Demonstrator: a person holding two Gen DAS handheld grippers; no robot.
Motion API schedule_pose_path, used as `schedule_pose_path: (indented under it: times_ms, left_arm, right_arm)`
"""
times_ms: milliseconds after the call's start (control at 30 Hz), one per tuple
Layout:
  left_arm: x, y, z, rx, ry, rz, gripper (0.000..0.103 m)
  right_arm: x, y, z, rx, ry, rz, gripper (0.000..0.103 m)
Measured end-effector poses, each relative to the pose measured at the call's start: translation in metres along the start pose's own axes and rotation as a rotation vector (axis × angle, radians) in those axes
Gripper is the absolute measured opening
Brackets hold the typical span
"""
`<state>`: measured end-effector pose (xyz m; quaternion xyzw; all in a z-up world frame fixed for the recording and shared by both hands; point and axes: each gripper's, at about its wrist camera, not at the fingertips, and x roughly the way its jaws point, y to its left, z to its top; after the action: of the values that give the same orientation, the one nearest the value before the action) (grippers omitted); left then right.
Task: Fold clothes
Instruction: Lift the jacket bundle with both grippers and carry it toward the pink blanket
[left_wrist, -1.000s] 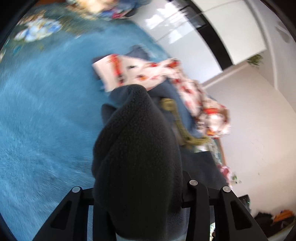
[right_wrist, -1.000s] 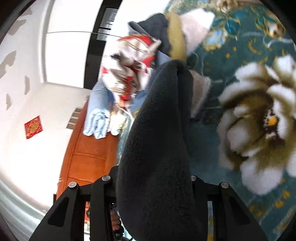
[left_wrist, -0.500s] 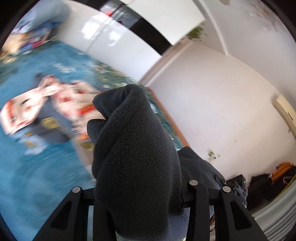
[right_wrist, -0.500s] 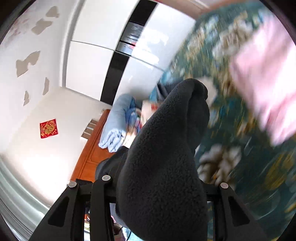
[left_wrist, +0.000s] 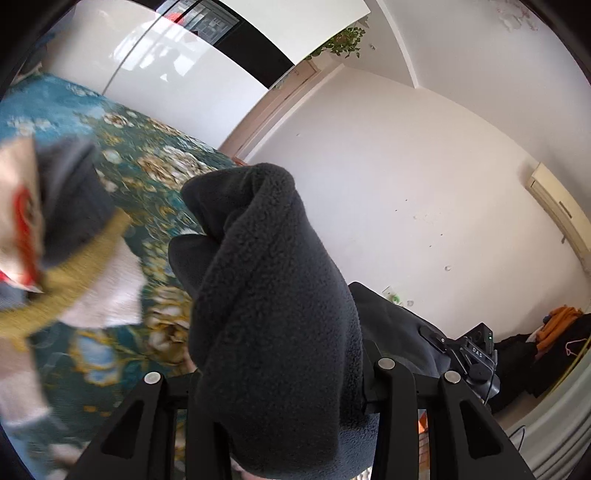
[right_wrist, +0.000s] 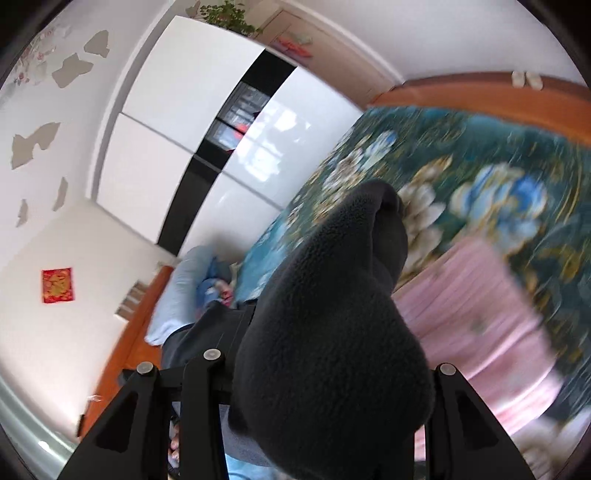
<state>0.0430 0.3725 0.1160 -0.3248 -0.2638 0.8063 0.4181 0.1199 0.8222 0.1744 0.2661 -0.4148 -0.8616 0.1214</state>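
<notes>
A dark grey fleece garment (left_wrist: 266, 295) is bunched up between the fingers of my left gripper (left_wrist: 291, 387), which is shut on it. In the right wrist view another part of the same dark fleece (right_wrist: 332, 350) fills my right gripper (right_wrist: 325, 369), also shut on it. The fabric hides both pairs of fingertips. Both grippers hold the fleece up above the bed's teal floral cover (left_wrist: 155, 173). A blurred pile of other clothes (left_wrist: 74, 206), grey with a mustard band and white with red, lies on the bed at the left.
A pink garment (right_wrist: 480, 314) lies on the cover (right_wrist: 498, 155) to the right of the fleece. A light-blue bundle (right_wrist: 181, 291) sits by the wooden bed frame (right_wrist: 461, 92). White wardrobes (right_wrist: 177, 122) stand behind. Dark and orange clothes (left_wrist: 554, 325) are heaped by the wall.
Both grippers have risen and swung across the bed with the fleece still held. The clothes pile slid to the left wrist view's left edge; the pink garment came into the right wrist view.
</notes>
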Motion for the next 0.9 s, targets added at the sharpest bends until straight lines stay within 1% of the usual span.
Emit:
schedule_pose_path:
  times_ms: [67,167,233,300,367,433,467,533,567,667,733,800,833,867,900]
  left_arm:
    - [0.022,0.011,-0.020,-0.024,0.017,-0.010,0.041]
    - [0.044,0.026,-0.047,-0.049,0.047,-0.005,0.041]
    - [0.050,0.034,-0.065,-0.063,0.067,-0.001,0.041]
    - [0.049,0.036,-0.082,-0.055,0.078,0.006,0.042]
    - [0.053,0.041,-0.093,-0.035,0.096,0.021,0.042]
    - [0.051,0.039,-0.096,-0.025,0.086,0.027,0.042]
    - [0.047,0.032,-0.097,-0.009,0.076,0.028,0.041]
    - [0.045,0.010,-0.081,0.032,0.043,0.004,0.040]
    - [0.043,-0.001,-0.074,0.053,0.027,-0.008,0.040]
    - [0.036,-0.023,-0.051,0.069,-0.050,-0.077,0.040]
    - [0.042,-0.014,-0.064,0.078,-0.036,-0.054,0.040]
    - [0.047,-0.005,-0.076,0.087,-0.021,-0.031,0.040]
    - [0.050,0.000,-0.083,0.092,-0.013,-0.020,0.040]
    - [0.062,0.019,-0.095,0.022,0.049,0.007,0.040]
    - [0.067,0.031,-0.101,-0.029,0.074,0.011,0.040]
  right_arm:
    - [-0.004,-0.018,0.011,-0.021,-0.010,-0.018,0.042]
    - [-0.007,-0.058,0.013,-0.016,-0.009,-0.024,0.042]
    - [-0.009,-0.085,0.002,0.011,-0.001,-0.033,0.042]
    - [-0.010,-0.111,-0.011,0.043,0.009,-0.042,0.042]
    - [-0.019,-0.133,-0.024,0.087,-0.013,-0.007,0.043]
    - [-0.024,-0.149,-0.035,0.120,-0.040,0.035,0.043]
    - [-0.026,-0.152,-0.039,0.130,-0.048,0.047,0.043]
    - [-0.029,-0.154,-0.041,0.136,-0.061,0.064,0.043]
    - [-0.030,-0.148,-0.037,0.123,-0.064,0.065,0.043]
    - [-0.035,-0.126,-0.022,0.063,-0.079,0.078,0.043]
    - [-0.040,-0.117,-0.015,0.029,-0.109,0.108,0.043]
    - [-0.047,-0.121,-0.016,0.023,-0.148,0.135,0.043]
    - [-0.049,-0.127,-0.018,0.033,-0.155,0.130,0.043]
    - [-0.050,-0.135,-0.022,0.050,-0.154,0.116,0.043]
    - [-0.048,-0.143,-0.026,0.073,-0.144,0.092,0.043]
